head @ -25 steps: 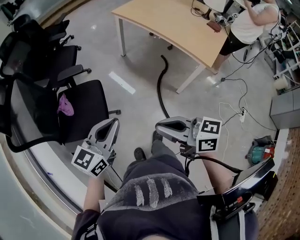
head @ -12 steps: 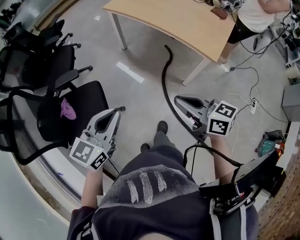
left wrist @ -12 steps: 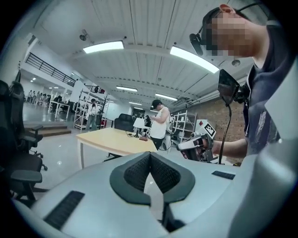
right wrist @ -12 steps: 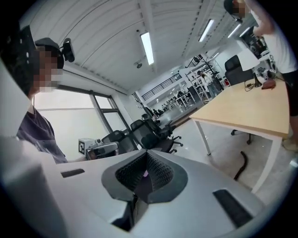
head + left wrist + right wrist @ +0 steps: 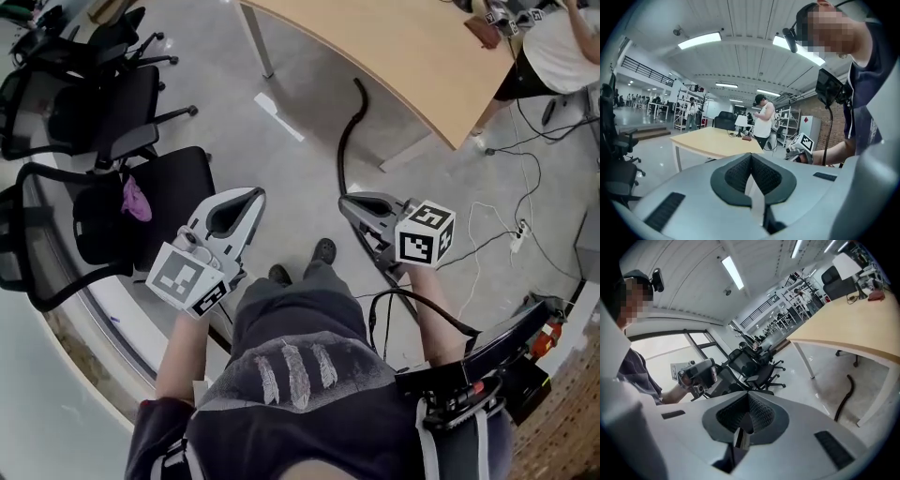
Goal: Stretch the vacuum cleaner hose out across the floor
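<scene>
Where the hose [image 5: 343, 141] ends, a table [image 5: 394, 47] perhaps overhangs.

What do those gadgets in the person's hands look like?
Each hand carries a pale grey, wedge-shaped tool: the left gripper and right gripper. Both have dark ribbed pads and a cube with black-and-white square markers. A black cable loops by the right one. The top is dark, short-sleeved.

Long ceiling strip lights [image 5: 699, 40] give bright, even light, and shadows on the grey floor [image 5: 281, 169] stay soft. All three views bow strongly toward the edges, with dark rounded corners in both gripper views.
</scene>
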